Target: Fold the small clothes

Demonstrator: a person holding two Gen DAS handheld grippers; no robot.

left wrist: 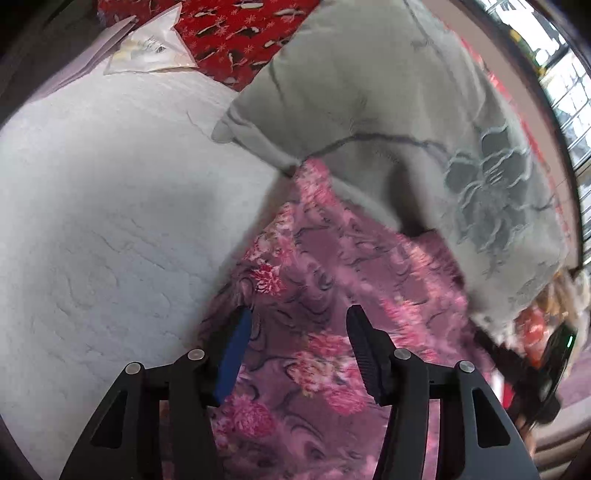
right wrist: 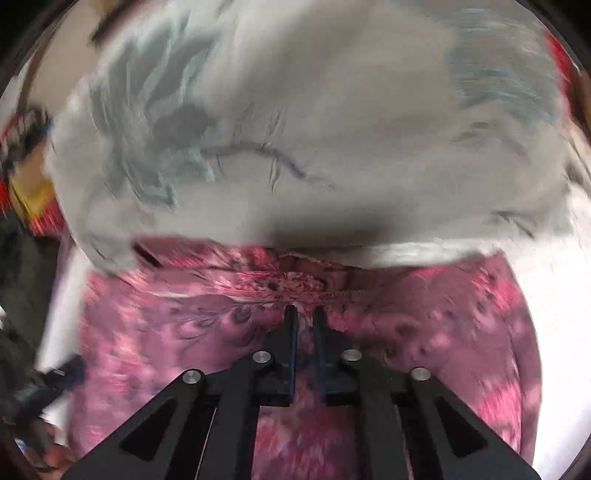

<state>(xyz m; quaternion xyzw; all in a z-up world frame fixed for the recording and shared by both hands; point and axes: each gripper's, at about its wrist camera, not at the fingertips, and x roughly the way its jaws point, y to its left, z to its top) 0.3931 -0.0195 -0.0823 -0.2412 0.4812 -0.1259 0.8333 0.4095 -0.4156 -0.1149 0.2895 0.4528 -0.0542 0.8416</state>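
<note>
A pink floral garment [left wrist: 314, 258] lies spread on a white bedsheet [left wrist: 110, 184]. My left gripper [left wrist: 299, 314] hovers over the garment's left part with its jaws open and nothing between them. In the right wrist view the same garment [right wrist: 184, 332] fills the lower half, blurred. My right gripper [right wrist: 304, 312] has its jaws almost together at the garment's gathered hem, with a thin bit of cloth pinched between the pads. A dark device with a green light [left wrist: 554, 350] at the right edge looks like the other gripper.
A grey cushion with a flower pattern [left wrist: 369, 92] lies over the garment's far edge and also shows in the right wrist view [right wrist: 314, 147]. A red patterned cloth [left wrist: 240, 29] and a clear plastic bag [left wrist: 151, 48] sit at the back. Windows stand at the far right.
</note>
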